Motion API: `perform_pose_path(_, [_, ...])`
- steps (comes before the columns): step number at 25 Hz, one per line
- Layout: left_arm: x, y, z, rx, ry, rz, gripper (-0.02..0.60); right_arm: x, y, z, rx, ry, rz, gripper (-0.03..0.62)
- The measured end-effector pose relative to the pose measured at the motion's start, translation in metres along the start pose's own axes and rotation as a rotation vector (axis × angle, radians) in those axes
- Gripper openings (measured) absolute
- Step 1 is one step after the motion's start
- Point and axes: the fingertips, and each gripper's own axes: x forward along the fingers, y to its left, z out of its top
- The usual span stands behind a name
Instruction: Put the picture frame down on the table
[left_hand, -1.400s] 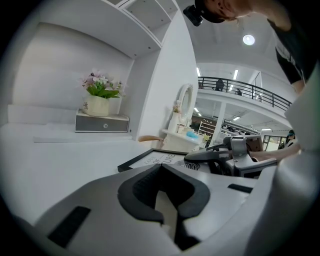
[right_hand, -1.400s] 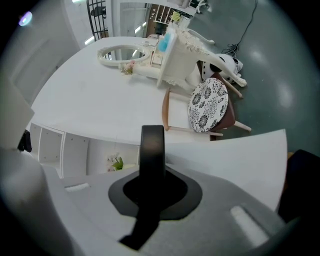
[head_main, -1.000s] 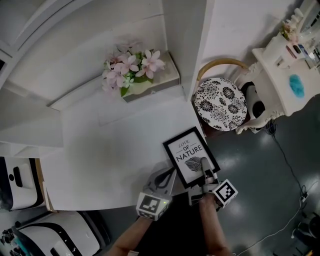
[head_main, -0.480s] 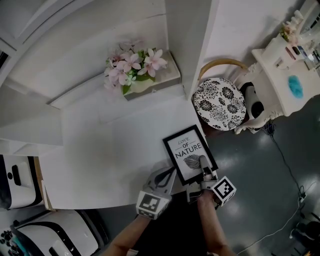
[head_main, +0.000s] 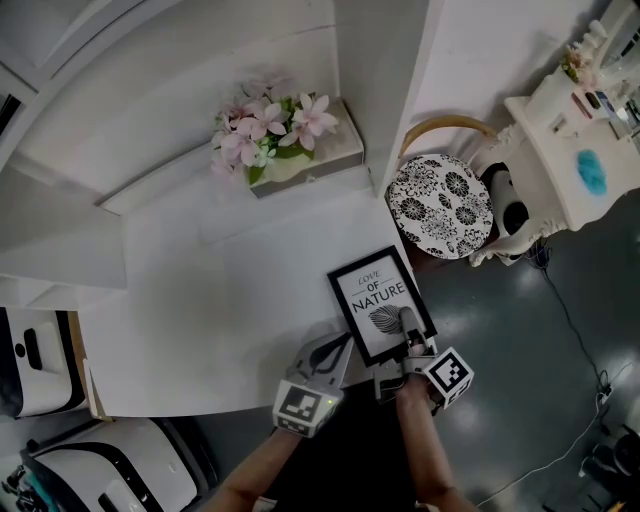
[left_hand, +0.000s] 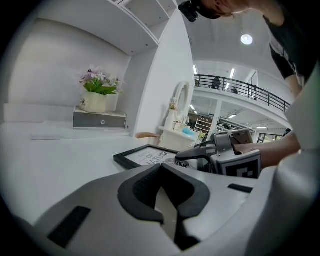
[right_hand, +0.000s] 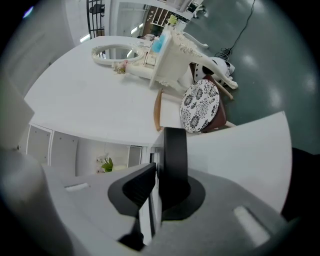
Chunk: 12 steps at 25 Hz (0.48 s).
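The black picture frame (head_main: 378, 300) with a "LOVE OF NATURE" print lies face up at the white table's (head_main: 220, 300) right front corner. My right gripper (head_main: 408, 332) is shut on the frame's near edge, one finger lying over the leaf print. In the right gripper view the frame (right_hand: 174, 150) shows edge-on between the jaws of that gripper (right_hand: 159, 175). My left gripper (head_main: 335, 352) sits just left of the frame at the table's front edge, shut and holding nothing. The left gripper view shows its jaws (left_hand: 162, 192) touching, with the frame (left_hand: 145, 156) low on the tabletop ahead.
A box of pink flowers (head_main: 290, 140) stands at the back of the table against a white upright panel (head_main: 375, 90). A stool with a black-and-white floral cushion (head_main: 440, 207) and a white dressing table (head_main: 575, 150) stand on the grey floor to the right.
The frame and my right gripper have shifted only very slightly. My left gripper has stayed where it was.
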Motion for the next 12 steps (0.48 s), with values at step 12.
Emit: perform_pose_path(12, [-0.0041,0.0017,-0.0014,0.004,0.001,0.006,0.012,0.0056,0.0018,-0.0065,0.021,0.037,-0.010,0.112])
